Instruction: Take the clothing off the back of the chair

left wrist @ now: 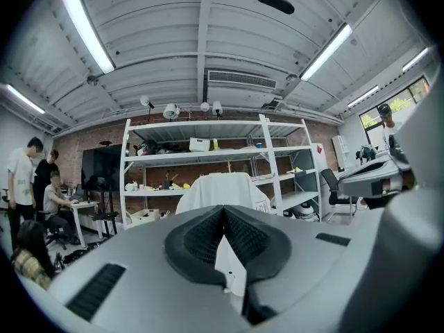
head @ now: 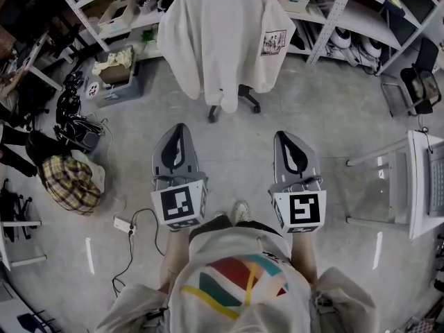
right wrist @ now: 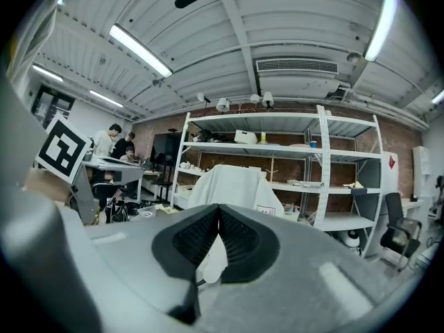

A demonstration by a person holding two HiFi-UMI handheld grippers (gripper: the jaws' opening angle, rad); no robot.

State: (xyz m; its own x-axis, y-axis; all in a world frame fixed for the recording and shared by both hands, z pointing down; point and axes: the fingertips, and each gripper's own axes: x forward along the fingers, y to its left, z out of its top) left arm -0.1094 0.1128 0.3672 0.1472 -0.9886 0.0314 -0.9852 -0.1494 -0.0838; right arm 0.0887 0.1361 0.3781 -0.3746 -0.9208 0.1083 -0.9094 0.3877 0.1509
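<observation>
Left gripper (head: 178,132) and right gripper (head: 286,139) are pointing level, fingers clenched on nothing, since the white shirt (head: 218,40) is hanging over the chair (head: 244,99) back at the far side, well apart from both.

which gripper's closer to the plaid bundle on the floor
Left. The plaid bundle lies off to the left of the left gripper; the right gripper is farther, beyond the left one.

We hold our two claws out side by side, roughly level and pointing forward: the left claw (head: 181,127) and the right claw (head: 283,135), each with its jaws pressed together on nothing.
</observation>
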